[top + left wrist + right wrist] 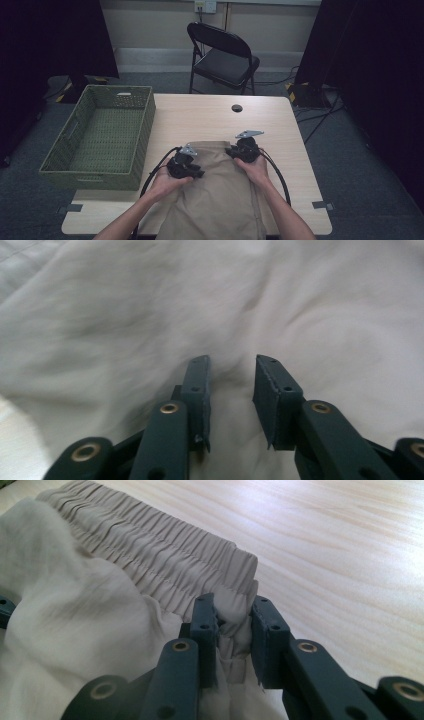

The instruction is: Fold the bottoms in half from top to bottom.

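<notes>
Lying flat on the near half of the counter (280, 130), the beige trousers (220, 200) have their elastic waistband (165, 565) toward the far side and hang over the near edge. The right gripper (234, 617) sits at the waistband's right corner, its jaws narrowed onto a pinch of cloth there. The left gripper (231, 371) rests on the cloth near the left edge, jaws partly apart with nothing yet pinched between them. A green basket (65, 155) stands at the counter's left, a chair (225, 55) beyond.
</notes>
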